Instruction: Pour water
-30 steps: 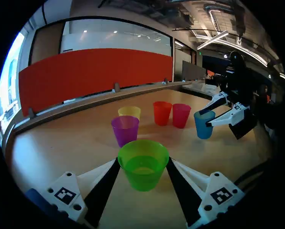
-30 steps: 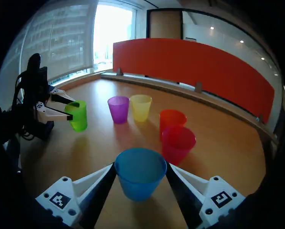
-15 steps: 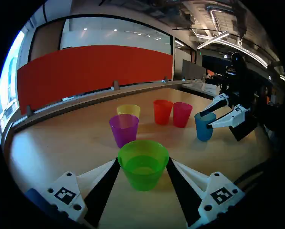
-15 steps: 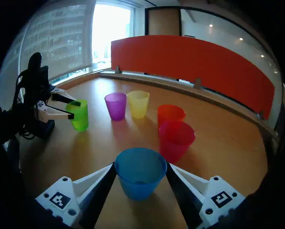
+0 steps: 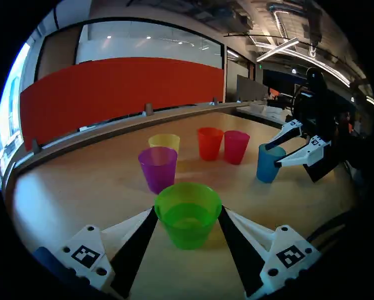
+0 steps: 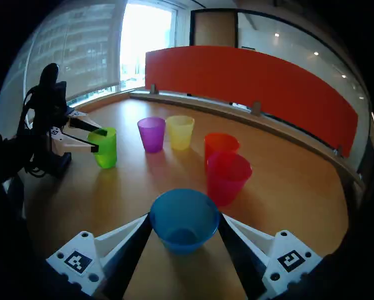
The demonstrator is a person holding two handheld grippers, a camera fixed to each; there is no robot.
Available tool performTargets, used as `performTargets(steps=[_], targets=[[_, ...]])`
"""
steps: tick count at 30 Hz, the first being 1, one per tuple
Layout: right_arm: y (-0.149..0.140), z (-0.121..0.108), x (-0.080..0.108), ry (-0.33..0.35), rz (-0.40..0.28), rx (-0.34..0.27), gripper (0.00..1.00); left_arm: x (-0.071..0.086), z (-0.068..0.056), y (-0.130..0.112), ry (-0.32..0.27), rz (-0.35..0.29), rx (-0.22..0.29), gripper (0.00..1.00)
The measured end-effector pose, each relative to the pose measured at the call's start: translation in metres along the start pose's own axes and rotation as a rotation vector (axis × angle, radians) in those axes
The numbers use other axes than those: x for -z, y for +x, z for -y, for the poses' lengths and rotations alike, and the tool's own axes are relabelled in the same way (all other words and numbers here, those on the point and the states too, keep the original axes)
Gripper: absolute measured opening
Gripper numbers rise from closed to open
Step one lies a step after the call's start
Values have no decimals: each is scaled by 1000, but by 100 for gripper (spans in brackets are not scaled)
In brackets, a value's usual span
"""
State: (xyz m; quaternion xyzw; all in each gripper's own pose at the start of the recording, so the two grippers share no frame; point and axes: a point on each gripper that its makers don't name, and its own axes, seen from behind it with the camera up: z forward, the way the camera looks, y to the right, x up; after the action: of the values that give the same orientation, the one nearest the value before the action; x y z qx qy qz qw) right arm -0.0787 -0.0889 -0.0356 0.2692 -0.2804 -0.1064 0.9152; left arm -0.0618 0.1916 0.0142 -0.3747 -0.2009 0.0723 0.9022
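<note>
My left gripper [image 5: 188, 220] is shut on a green cup [image 5: 188, 214] with water in its bottom, held low over the wooden table [image 5: 87, 185]. In the right gripper view the same green cup [image 6: 105, 147] and left gripper [image 6: 96, 140] sit at the far left. My right gripper [image 6: 184, 227] is shut on a blue cup [image 6: 184, 219], which tilts slightly toward the camera so its inside shows. From the left gripper view the blue cup [image 5: 268, 162] hangs at the right in the right gripper [image 5: 279, 154].
A purple cup [image 5: 158, 168], yellow cup [image 5: 164, 142], orange cup [image 5: 209, 143] and pink cup [image 5: 235, 146] stand in a cluster mid-table between the two grippers. A red partition [image 5: 117, 92] runs along the table's far edge. Dark equipment and a person's hand sit behind each gripper.
The right gripper has lifted slightly and tipped the blue cup, exposing more of its inside. The left gripper with the green cup has risen a little; the standing cups have not moved.
</note>
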Motion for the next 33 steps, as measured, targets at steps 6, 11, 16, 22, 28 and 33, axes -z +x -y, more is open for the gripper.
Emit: performTargets(steps=[6,11,16,22,28,33], targets=[[-4,0,3,-8,9,11,96,-3,-2,-5,0,26,-15,87],[-5,-1,5,-12,12,6,99,-4,-3,-8,-1,48,-26,87],[-7,-3,6,-18,16,1,100,-4,-4,-9,-4,61,-33,87],[-10,-3,9,-26,19,5,100,-3,-4,-12,-4,78,-49,88],[-12,-4,13,-34,19,2,100,0,-5,-15,4,100,-86,89],[-17,-4,17,-44,20,-3,100,4,-5,-17,9,106,-94,90]])
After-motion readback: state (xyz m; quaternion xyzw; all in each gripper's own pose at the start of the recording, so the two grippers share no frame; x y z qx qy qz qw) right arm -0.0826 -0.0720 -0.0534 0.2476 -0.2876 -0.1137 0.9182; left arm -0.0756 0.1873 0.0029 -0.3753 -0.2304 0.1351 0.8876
